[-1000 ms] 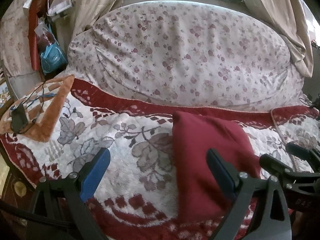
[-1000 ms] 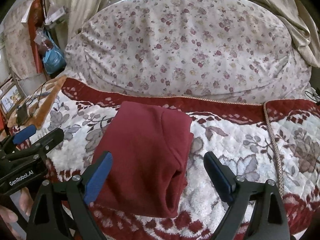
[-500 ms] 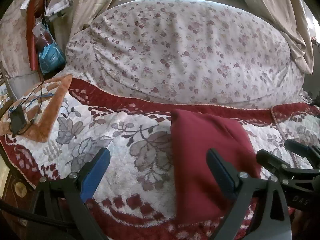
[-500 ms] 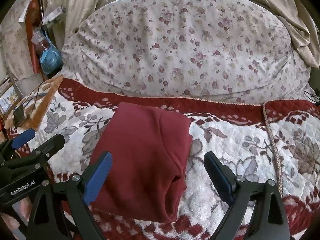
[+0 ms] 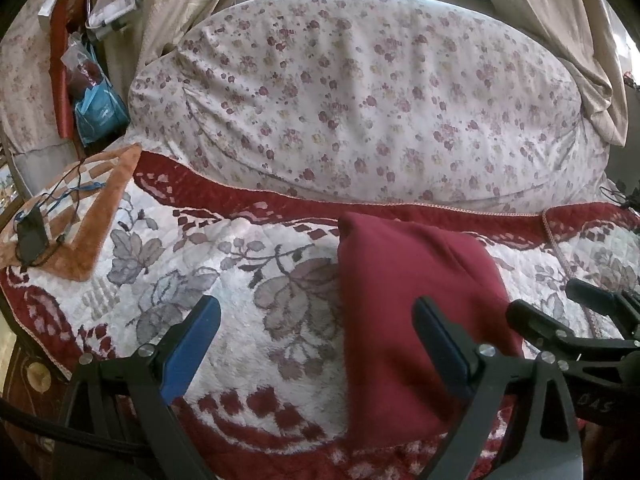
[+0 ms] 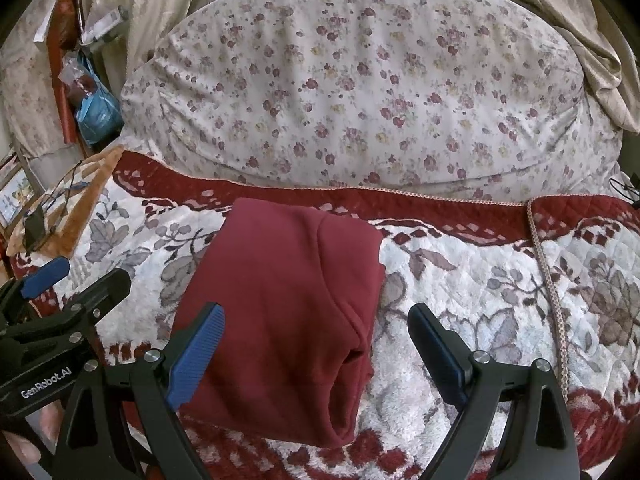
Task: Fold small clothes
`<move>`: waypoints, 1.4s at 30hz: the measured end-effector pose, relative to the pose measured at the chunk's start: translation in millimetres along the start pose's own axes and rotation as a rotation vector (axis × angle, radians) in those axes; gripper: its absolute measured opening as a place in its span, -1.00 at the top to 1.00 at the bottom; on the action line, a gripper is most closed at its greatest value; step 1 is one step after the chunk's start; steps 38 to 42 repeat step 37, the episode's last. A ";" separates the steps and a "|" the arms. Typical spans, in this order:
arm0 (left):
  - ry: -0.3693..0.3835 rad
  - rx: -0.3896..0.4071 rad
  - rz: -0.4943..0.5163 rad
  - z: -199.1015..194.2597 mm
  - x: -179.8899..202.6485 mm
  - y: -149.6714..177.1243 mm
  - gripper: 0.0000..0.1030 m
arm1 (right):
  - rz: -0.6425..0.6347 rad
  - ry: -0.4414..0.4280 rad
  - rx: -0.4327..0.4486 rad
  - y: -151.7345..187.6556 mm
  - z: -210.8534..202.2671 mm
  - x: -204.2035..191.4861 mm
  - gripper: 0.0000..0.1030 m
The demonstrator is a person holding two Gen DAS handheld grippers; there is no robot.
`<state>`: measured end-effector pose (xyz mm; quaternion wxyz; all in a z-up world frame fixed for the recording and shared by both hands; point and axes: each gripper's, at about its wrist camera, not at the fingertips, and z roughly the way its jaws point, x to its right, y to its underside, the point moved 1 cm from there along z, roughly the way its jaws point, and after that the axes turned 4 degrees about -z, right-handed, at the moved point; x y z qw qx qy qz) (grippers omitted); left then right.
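A dark red garment [image 5: 408,312] [image 6: 280,312] lies folded into a thick rectangle on the flowered red and white blanket [image 5: 224,280] [image 6: 500,292]. My left gripper [image 5: 316,340] is open, held above the blanket just left of the garment, its right finger over the cloth's left part. My right gripper [image 6: 316,344] is open too, above the garment's near right end, with nothing between its fingers. The right gripper shows as black fingers [image 5: 560,332] at the right of the left wrist view. The left gripper [image 6: 60,292] appears at the left edge of the right wrist view.
A big floral quilt [image 5: 360,112] [image 6: 360,92] is heaped behind the blanket. An orange cloth [image 5: 84,216] with a black device and cables lies at the far left. Curtains [image 5: 560,40] hang at the back under a window. A blue bag [image 5: 98,108] hangs left.
Both grippers have drawn back and risen a little from the folded garment; the garment itself has stayed in place.
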<state>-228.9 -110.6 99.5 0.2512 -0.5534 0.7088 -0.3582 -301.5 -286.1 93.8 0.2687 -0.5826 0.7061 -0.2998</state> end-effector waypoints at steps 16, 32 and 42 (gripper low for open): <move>0.003 -0.013 0.005 4.1 -3.5 1.1 -0.86 | 0.007 -0.002 -0.010 0.1 4.3 0.6 -0.86; 0.022 -0.045 0.014 21.4 -5.0 2.2 -0.86 | 0.003 0.001 -0.037 -0.1 19.9 1.0 -0.86; 0.031 -0.072 0.014 39.0 -6.5 -1.1 -0.86 | 0.005 0.009 -0.054 -0.5 30.4 6.3 -0.86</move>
